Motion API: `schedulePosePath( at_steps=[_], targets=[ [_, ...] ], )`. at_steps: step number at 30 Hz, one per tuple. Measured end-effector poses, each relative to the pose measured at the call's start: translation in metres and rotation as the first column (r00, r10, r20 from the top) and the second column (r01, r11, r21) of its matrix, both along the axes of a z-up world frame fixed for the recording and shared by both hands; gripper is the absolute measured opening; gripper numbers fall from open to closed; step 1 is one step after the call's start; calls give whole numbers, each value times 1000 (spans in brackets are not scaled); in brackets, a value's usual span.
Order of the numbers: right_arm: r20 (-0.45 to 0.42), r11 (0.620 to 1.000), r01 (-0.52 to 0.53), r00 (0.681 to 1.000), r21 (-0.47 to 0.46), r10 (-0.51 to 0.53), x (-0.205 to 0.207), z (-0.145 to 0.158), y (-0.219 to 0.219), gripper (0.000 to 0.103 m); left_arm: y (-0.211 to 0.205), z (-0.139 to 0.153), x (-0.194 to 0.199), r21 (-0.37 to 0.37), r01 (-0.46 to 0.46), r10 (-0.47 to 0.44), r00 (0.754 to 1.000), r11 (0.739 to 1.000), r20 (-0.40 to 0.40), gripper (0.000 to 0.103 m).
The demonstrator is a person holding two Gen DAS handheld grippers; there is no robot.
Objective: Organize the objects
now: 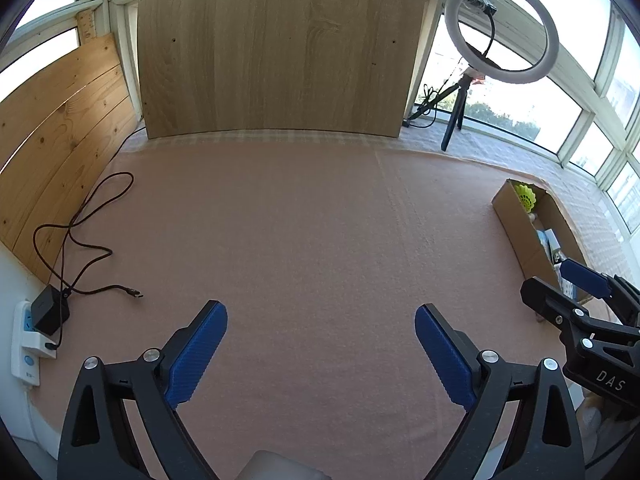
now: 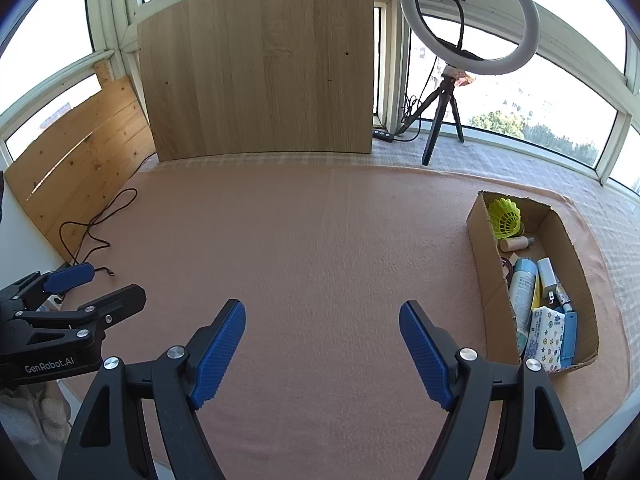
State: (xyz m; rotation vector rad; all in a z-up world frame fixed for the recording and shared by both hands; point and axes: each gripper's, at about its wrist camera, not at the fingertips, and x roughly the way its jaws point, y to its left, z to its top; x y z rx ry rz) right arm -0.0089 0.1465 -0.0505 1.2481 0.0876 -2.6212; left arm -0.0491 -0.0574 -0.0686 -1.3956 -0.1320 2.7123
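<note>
A cardboard box [image 2: 486, 264] lies at the right of the pink mat [image 2: 320, 240]. Inside it are a yellow shuttlecock [image 2: 505, 218], a small beige bottle [image 2: 516, 243], a light blue tube [image 2: 523, 284], a white charger [image 2: 547, 274], a patterned tissue pack [image 2: 545, 338] and a blue case [image 2: 569, 338]. My right gripper [image 2: 322, 320] hovers open over bare mat, left of the box, nothing between its fingers. My left gripper [image 1: 320, 322] is open too, over bare mat. In the left wrist view the box [image 1: 524, 236] sits far right, partly behind the right gripper [image 1: 560, 280].
A dark cable [image 1: 86, 216] runs from a black adapter [image 1: 50, 310] in a white power strip [image 1: 26, 340] at the left edge. A wooden board [image 1: 280, 48] leans at the back. A ring light [image 2: 470, 16] on a tripod stands at back right, by the windows.
</note>
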Motion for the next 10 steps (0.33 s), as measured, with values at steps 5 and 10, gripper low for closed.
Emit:
schedulePosePath(
  at_steps=[5,10],
  targets=[
    [10,1000,4,1000,-1,-4,-3,-4,0,76,0,-5,-3,3,24,-24,1000,1000,-4,97],
    [23,1000,4,1000,3,-4,-7,-9,0,76,4,-10,-8,4,45,-45,999,999,-1,98]
  ],
)
